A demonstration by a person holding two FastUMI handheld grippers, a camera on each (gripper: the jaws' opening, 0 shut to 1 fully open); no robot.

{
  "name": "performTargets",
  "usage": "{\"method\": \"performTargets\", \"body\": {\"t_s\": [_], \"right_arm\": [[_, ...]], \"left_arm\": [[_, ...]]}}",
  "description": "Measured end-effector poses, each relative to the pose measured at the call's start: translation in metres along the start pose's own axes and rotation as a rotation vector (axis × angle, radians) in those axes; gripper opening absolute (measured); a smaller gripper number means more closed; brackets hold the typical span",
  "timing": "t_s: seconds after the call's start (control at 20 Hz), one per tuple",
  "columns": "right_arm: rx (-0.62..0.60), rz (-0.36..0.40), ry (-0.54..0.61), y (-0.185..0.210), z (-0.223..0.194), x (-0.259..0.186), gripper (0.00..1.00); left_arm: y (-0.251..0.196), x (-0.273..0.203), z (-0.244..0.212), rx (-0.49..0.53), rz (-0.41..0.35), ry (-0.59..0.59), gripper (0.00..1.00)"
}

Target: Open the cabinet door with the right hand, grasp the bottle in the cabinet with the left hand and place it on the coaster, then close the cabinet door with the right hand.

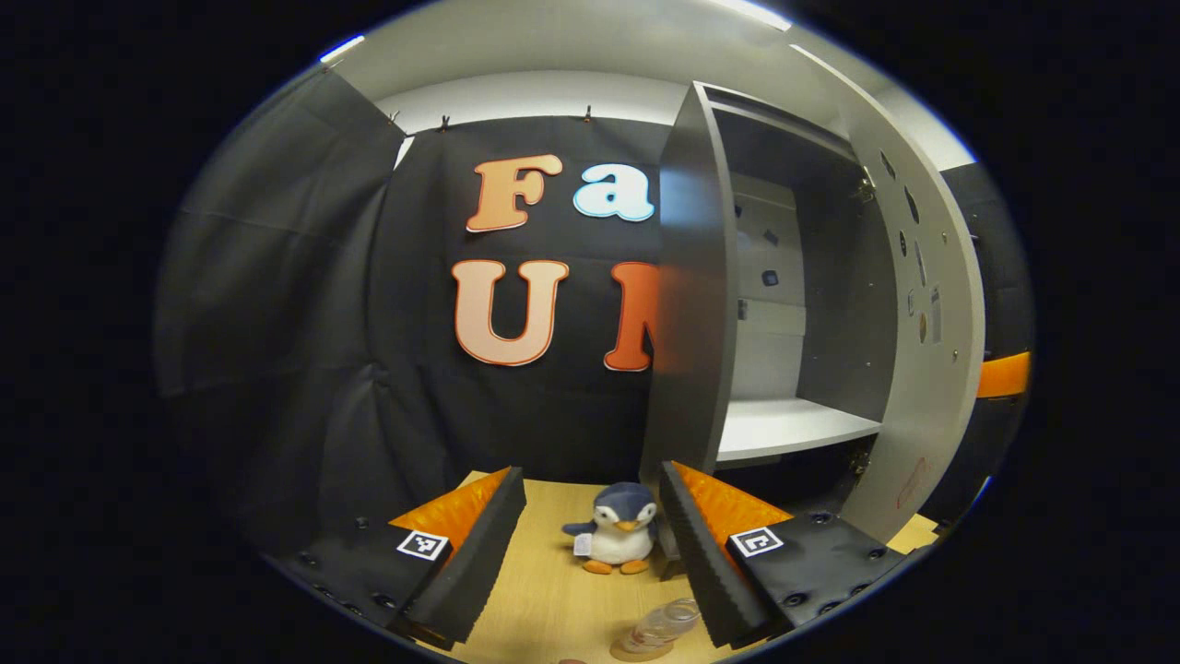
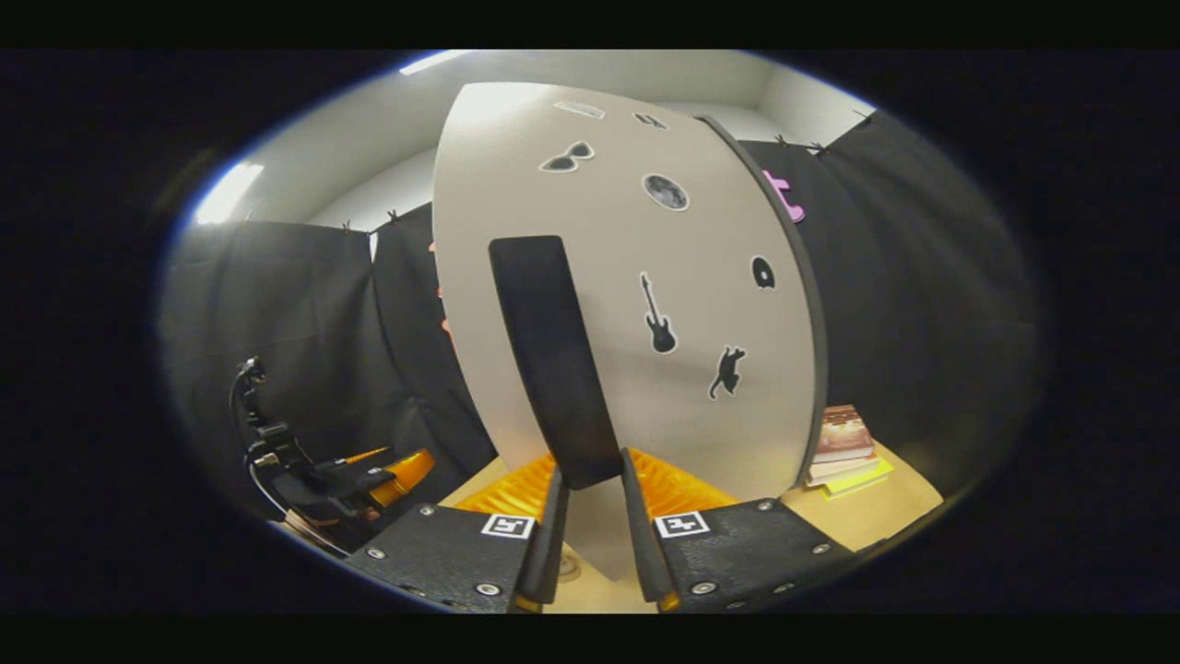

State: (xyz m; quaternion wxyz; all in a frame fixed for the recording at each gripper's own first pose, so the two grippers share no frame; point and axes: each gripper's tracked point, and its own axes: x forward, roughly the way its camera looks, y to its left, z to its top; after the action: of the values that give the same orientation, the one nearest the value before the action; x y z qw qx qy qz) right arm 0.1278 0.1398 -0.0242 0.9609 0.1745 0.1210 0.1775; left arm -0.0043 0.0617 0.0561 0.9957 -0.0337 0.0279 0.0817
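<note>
Left tongs (image 1: 590, 544) spread, hovering low over bench (image 1: 553, 590); bottle (image 1: 659, 627) already out of cabinet (image 1: 784, 304), standing on coaster (image 1: 636, 653) just below tongs, penguin toy (image 1: 616, 540) beyond. Right tongs (image 2: 595, 535) pinching door handle (image 2: 553, 360), probably to swing cabinet door (image 2: 701, 277) shut.

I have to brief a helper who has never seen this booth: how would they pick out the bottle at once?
Start at the tall grey cabinet with its door open. On the light wooden tabletop in front of it sits a small plush penguin. Nearer than the penguin, between the left gripper fingers, stands the clear plastic bottle on a round coaster; it is the one see-through thing there.
</note>
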Motion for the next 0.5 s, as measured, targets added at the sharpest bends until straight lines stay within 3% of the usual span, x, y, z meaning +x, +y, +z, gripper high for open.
{"method": "performTargets", "body": {"t_s": [0.2,0.25,0.45,0.5], "right_arm": [[-0.061,-0.004,-0.005,0.005,-0.005,0.018,0.29],[-0.068,-0.006,-0.007,0.008,-0.004,0.019,0.34],[-0.085,-0.016,-0.019,0.012,-0.002,0.028,0.34],[-0.096,-0.022,-0.023,0.013,-0.001,0.031,0.29]], "left_arm": [[0.028,0.007,0.002,0.015,0.038,-0.008,0.94],[0.032,0.009,0.001,0.012,0.041,-0.007,0.95],[0.043,0.02,0.0,0.011,0.033,-0.008,0.95],[0.043,0.024,-0.001,0.013,0.027,-0.008,0.95]]}}
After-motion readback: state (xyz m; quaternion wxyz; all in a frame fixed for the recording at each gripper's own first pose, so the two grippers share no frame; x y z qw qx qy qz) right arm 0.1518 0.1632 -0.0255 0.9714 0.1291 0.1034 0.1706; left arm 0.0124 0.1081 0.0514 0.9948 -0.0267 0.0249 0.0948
